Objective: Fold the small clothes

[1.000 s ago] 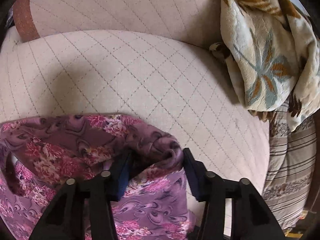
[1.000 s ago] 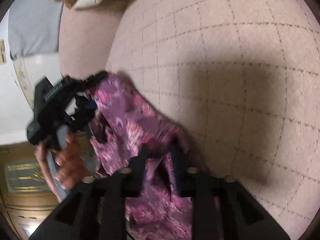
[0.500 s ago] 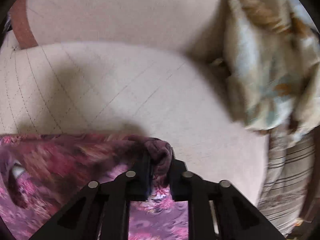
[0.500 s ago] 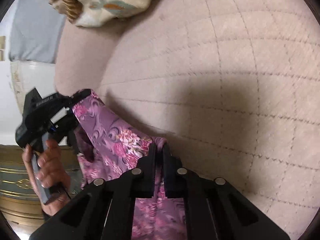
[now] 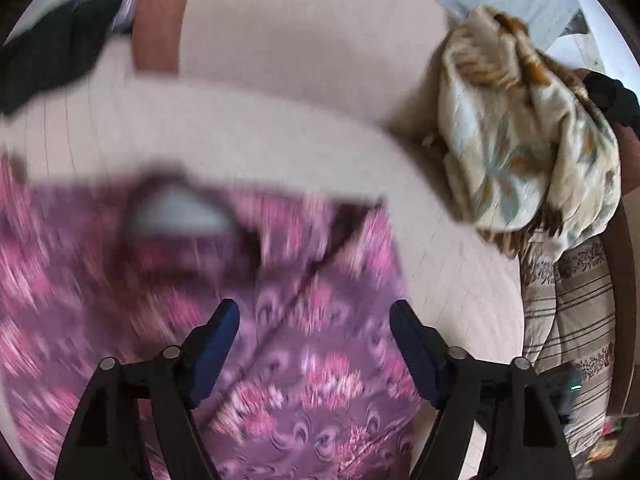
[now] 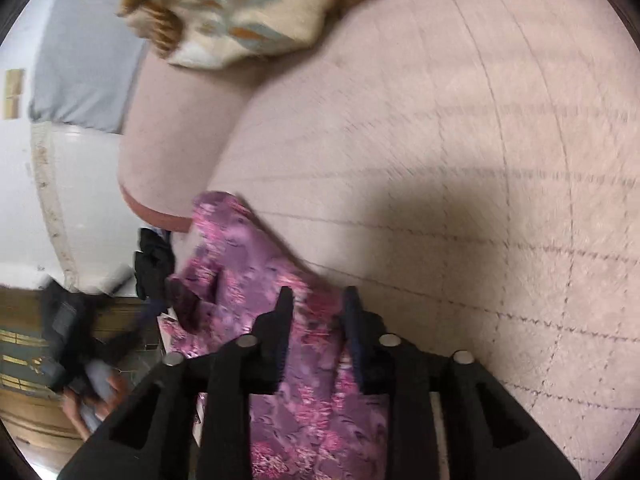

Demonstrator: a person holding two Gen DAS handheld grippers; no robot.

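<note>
A purple floral garment (image 5: 280, 312) lies spread on the pink quilted sofa seat (image 5: 248, 136), its neck opening toward the sofa back. My left gripper (image 5: 314, 316) is open wide above the garment, holding nothing. In the right wrist view the same garment (image 6: 248, 264) lies at the seat's left edge. My right gripper (image 6: 316, 300) is partly open over the cloth, its fingers apart, gripping nothing. Both views are motion-blurred.
A cream floral blanket (image 5: 520, 136) is heaped at the seat's right against the backrest, above a striped cushion (image 5: 572, 312). It also shows in the right wrist view (image 6: 240, 8). Dark clothing (image 5: 52, 56) lies at the far left. The quilted seat (image 6: 460, 160) stretches right of the garment.
Both grippers have opened and let go of the garment. The left one has pulled back and up; the garment now lies spread flatter on the seat.
</note>
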